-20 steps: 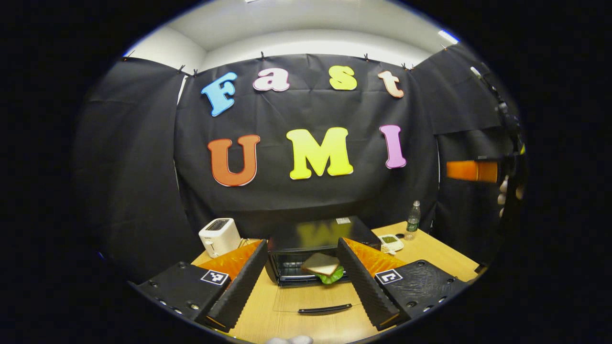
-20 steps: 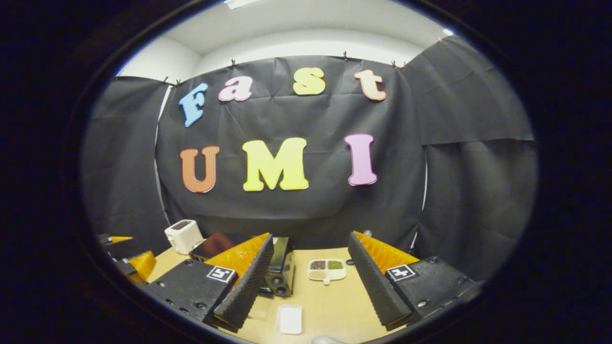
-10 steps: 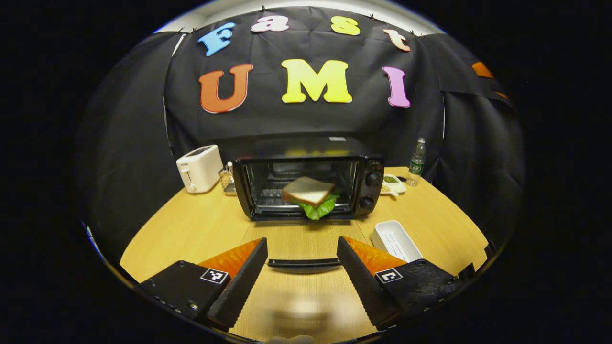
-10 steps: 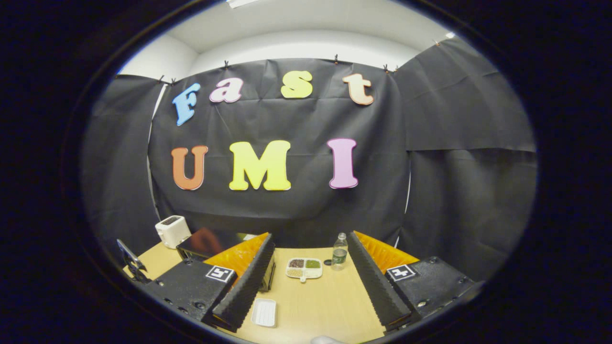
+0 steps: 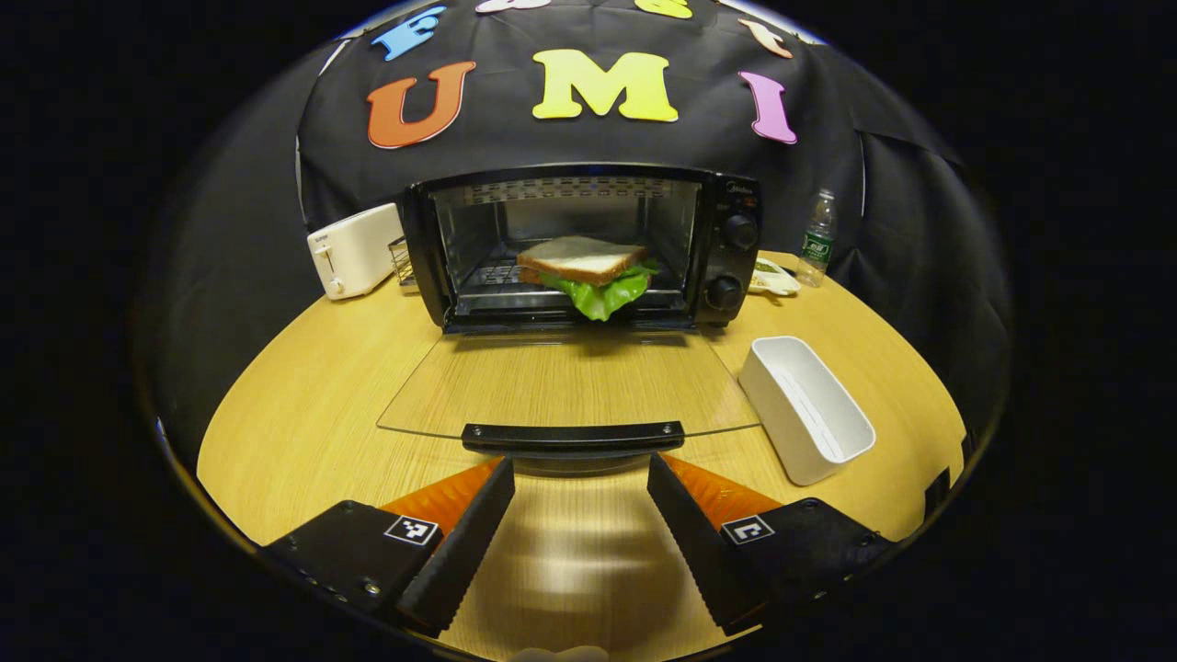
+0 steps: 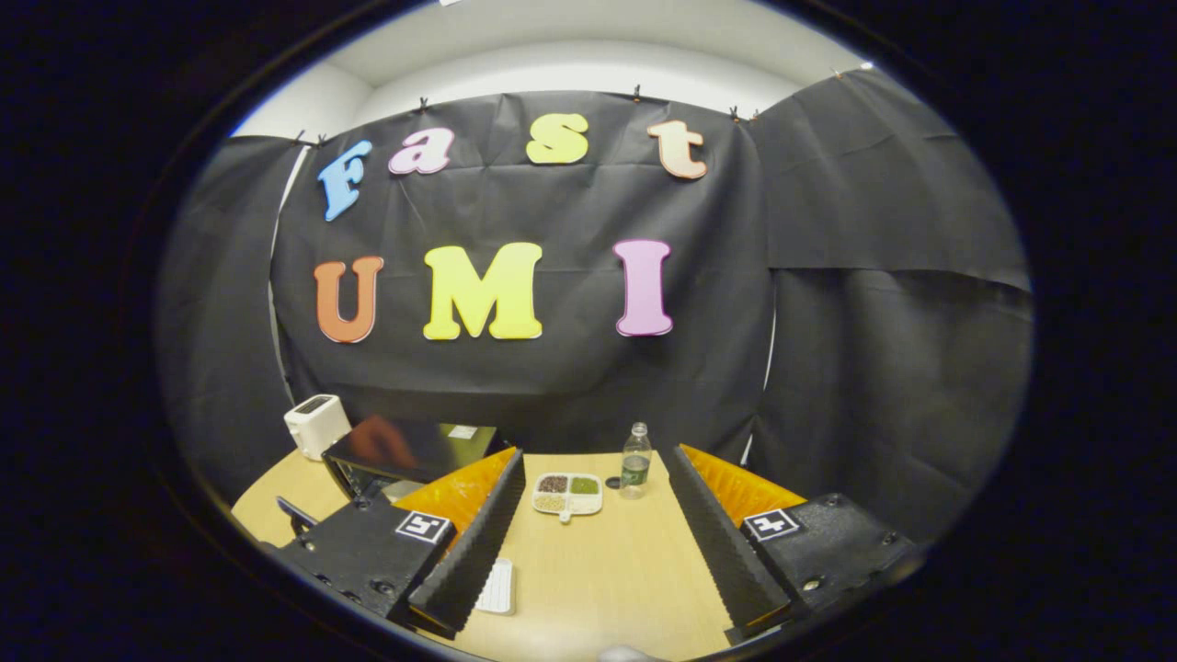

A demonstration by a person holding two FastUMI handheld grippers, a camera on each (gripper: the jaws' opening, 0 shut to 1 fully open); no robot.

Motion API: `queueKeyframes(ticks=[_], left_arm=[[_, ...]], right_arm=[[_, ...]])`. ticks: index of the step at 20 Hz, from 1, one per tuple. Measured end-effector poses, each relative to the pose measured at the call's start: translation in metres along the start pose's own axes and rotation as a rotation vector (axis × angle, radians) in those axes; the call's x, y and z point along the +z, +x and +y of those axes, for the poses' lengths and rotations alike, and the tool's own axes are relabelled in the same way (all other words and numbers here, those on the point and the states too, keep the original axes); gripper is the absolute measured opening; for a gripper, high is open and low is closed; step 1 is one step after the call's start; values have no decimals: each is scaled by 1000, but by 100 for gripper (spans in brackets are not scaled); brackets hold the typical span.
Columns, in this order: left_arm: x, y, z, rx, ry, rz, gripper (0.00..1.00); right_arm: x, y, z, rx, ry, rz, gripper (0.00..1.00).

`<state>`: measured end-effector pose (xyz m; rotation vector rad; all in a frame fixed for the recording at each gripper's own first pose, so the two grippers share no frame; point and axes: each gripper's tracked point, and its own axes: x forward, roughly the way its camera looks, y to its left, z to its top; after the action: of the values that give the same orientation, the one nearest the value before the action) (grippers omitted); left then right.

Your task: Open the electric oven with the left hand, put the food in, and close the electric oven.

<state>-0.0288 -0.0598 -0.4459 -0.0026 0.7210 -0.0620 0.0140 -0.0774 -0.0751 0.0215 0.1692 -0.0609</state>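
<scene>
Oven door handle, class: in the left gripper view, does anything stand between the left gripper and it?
Nothing visible does. The left gripper is open, and the door handle lies just past its fingertips, with bare table between. The white tray sits off to the side, and the sandwich is already inside the oven.

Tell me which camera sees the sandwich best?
The left gripper view. It looks straight into the open oven, where the sandwich sits on the rack, bread above green lettuce. The right gripper view catches the oven's top from the side, not its inside.
</scene>
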Motion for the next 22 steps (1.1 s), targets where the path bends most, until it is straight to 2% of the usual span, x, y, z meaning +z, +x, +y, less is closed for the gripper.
queueKeyframes(ticks=[1, 2, 3, 4, 22], left_arm=[[1, 4, 3, 1, -4, 7, 96], [0, 9, 4, 2, -3, 11, 96], [0, 11, 5, 5, 0, 15, 96], [1, 12, 6, 3, 1, 14, 96], [4, 16, 5, -5, -1, 22, 95]], right_arm=[[-2, 1, 0, -2, 0, 7, 100], [-3, 2, 1, -4, 1, 12, 95], [-3, 3, 2, -4, 3, 17, 100], [-5, 5, 3, -3, 8, 20, 95], [-11, 17, 13, 21, 1, 50, 95]])
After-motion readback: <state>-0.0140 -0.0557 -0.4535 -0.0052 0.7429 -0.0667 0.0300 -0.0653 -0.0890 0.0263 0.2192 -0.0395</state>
